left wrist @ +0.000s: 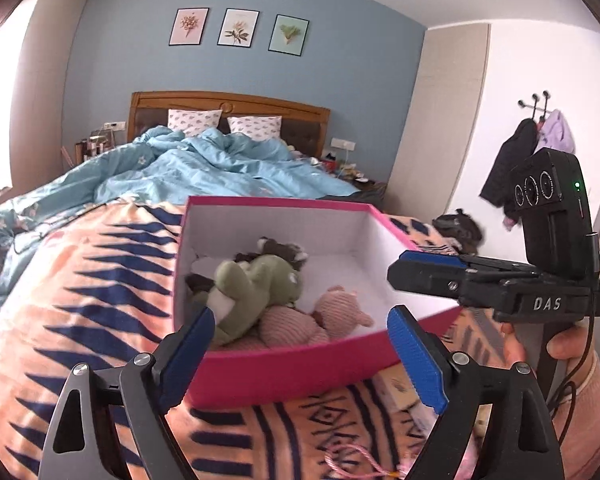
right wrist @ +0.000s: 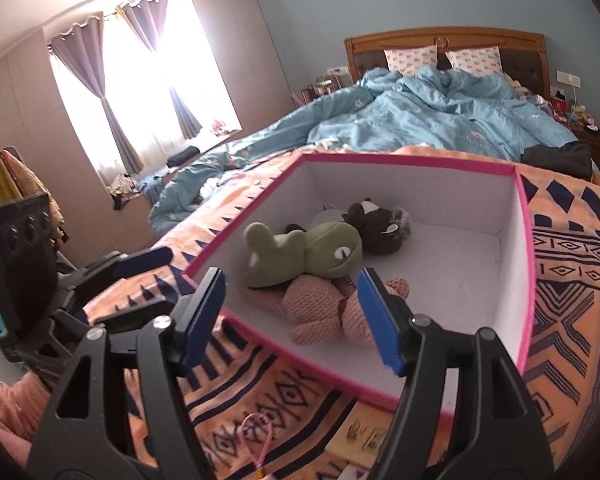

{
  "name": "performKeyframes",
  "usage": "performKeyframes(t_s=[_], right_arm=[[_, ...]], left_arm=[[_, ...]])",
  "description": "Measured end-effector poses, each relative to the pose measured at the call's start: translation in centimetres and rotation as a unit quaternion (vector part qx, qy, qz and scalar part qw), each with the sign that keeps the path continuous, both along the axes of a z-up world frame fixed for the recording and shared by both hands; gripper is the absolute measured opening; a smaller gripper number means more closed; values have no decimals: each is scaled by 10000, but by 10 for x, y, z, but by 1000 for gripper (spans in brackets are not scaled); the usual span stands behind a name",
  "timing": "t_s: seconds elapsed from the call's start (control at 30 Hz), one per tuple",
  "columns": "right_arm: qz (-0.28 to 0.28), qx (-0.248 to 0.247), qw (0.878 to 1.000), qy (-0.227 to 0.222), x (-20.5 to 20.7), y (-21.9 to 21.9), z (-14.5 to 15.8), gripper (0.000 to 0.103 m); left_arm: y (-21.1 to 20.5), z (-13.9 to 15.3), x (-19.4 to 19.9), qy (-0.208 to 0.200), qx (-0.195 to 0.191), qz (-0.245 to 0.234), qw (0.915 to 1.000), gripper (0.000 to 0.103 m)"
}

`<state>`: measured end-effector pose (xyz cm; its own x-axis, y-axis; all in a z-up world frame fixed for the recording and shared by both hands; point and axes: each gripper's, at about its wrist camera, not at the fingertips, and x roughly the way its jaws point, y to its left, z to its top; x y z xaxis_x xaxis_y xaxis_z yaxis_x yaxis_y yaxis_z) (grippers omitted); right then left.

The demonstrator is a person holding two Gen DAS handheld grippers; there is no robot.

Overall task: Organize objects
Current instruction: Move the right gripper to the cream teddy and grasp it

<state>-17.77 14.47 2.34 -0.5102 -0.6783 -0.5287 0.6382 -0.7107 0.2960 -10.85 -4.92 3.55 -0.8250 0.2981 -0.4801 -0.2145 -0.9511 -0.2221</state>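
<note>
Open pink box (left wrist: pixel 284 372) sitting on the orange patterned blanket (left wrist: pixel 80 300) at the foot of the bed (left wrist: pixel 228 160), soft footing, so liable to tip or slide if a finger catches that near rim. Inside, white floor, three plush toys bunched toward the near-left corner: green frog plush (right wrist: pixel 312 254) sprawled on top, pink knitted plush (right wrist: pixel 320 312) underneath and partly pinned by it, dark brown plush (right wrist: pixel 376 224) just behind, touching the frog. Far right half of the box bare. Left gripper (left wrist: pixel 300 356) hovering at the near rim, fingers spread wide, nothing between them. Right gripper (right wrist: pixel 296 316) same story, fingers apart and empty over the near wall. Both crowding the same edge, close together, a knock between them quite possible. Down front on the blanket, a small pink cord trinket (right wrist: pixel 256 432) and a flat yellowish card-like item (right wrist: pixel 364 436), not yet boxed; thin cord, easy to snag or miss on plush fabric.
</note>
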Motion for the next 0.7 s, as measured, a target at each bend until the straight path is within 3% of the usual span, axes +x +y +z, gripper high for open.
performKeyframes(t_s=[0.13,0.33,0.7], right_arm=[[-11,-133,9998,125,26,16,6,71],[-159,-118,9998,-13,58,49,-6,73],[-1014,228,9938,-399,105,105,-52,74]], left_arm=[[8,-7,20,126,201,-91,9997,103],[27,-14,39,203,321,-381,9986,103],[93,-29,67,111,-253,-1230,9920,103]])
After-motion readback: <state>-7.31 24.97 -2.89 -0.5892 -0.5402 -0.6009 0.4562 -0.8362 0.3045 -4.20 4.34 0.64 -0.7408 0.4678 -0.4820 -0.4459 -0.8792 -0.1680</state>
